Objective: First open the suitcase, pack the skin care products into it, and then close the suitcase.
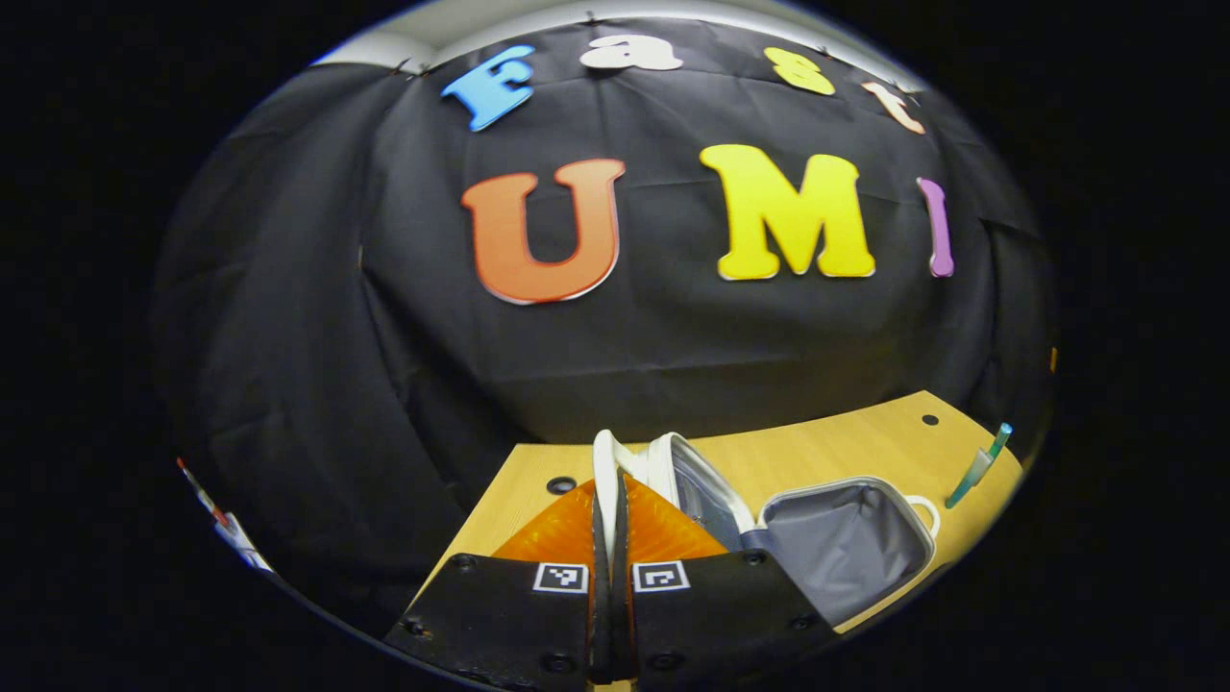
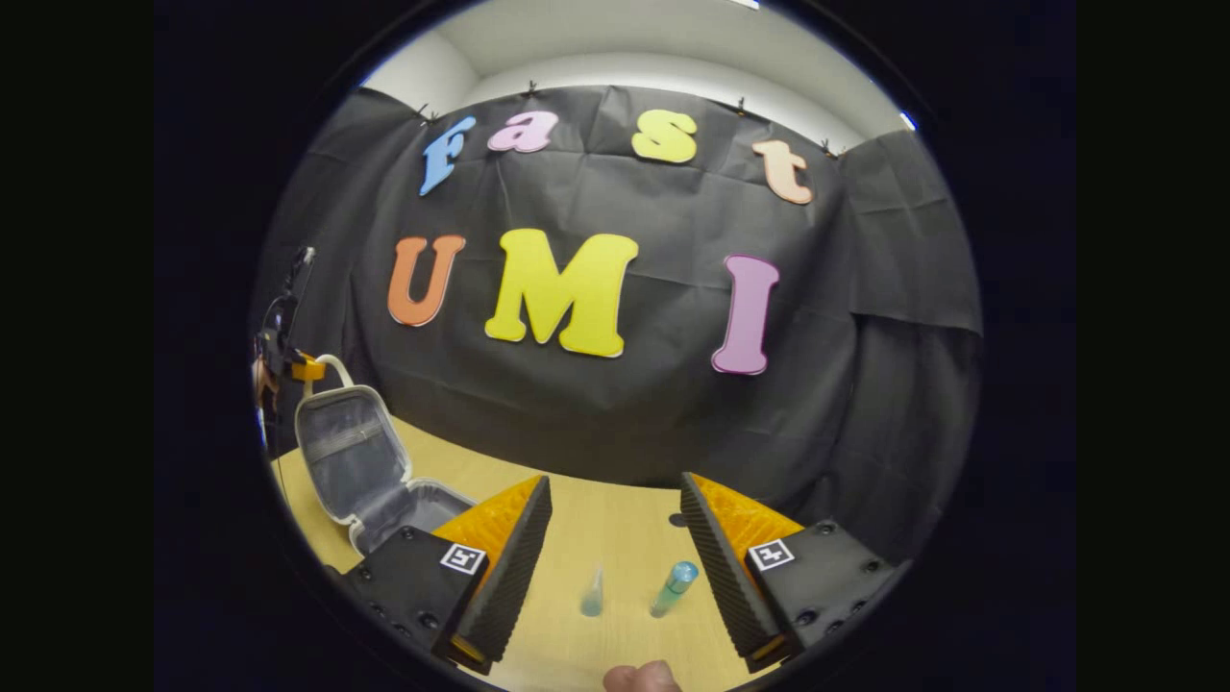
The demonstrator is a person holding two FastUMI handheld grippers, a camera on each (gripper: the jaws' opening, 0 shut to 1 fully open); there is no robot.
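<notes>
Suitcase: small hard-shell case with rounded corners, pale rim, grey fabric lining; it lies open on the wooden table, one half flat, the lid raised upright.
Suitcase handle: thin white loop at the top edge of the lid, standing between the left gripper's fingers.
Left gripper: orange ribbed fingers with black foam pads, black blocks behind bearing square markers; the fingers are closed together with the white handle pinched between them. In the right gripper view it shows at the far left, by the top of the raised lid.
Right gripper: same orange and black build; fingers spread wide apart, nothing between the pads, hovering over the table.
Skin care products: a slim tube with a teal cap lies on the table between the right gripper's fingers, and a smaller clear bottle lies just beside it, blurred. Both are outside the case, well apart from it.
Table: light yellow wood, smooth, with small dark round holes.
Hand: a fingertip shows at the bottom edge of the right gripper view.
</notes>
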